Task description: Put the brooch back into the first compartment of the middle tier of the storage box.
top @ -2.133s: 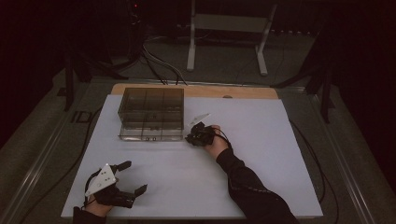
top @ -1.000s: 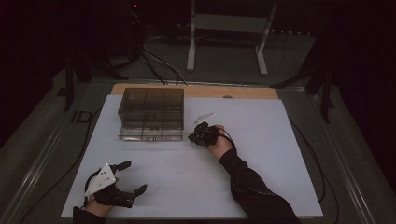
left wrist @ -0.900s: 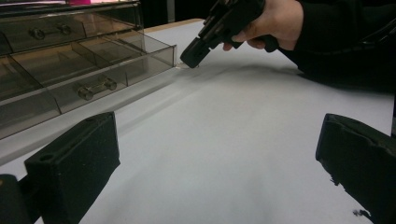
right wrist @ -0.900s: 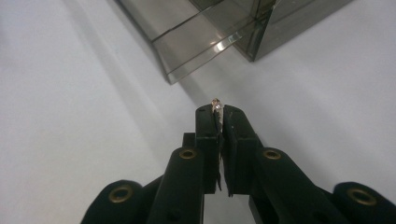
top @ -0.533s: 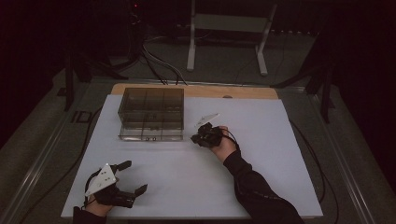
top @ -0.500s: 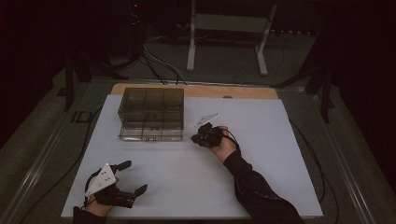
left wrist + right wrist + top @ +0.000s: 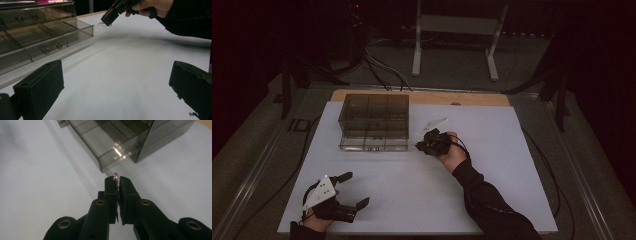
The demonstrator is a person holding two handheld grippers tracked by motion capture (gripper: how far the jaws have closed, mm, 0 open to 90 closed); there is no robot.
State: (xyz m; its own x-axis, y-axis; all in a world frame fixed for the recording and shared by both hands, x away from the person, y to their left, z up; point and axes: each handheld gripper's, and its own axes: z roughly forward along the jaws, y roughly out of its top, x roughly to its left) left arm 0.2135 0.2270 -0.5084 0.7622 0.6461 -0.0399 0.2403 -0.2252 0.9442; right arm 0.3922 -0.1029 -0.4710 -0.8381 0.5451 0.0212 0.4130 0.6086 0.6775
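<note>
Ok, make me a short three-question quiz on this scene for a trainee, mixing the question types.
1. True or false: the left gripper rests with its jaws wide apart.
2. What does the right gripper pinch? A) a small thin metal clip B) a drawer handle C) nothing
3. Fill in: the smoky transparent plastic drawer organizer sits on the ____ table mat.

Key: 1 true; 2 A, the jaws are closed on the clip, just off the organizer's corner; 3 white.

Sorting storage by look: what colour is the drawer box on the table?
Smoky, see-through grey drawer box; clearest in the left gripper view.
</note>
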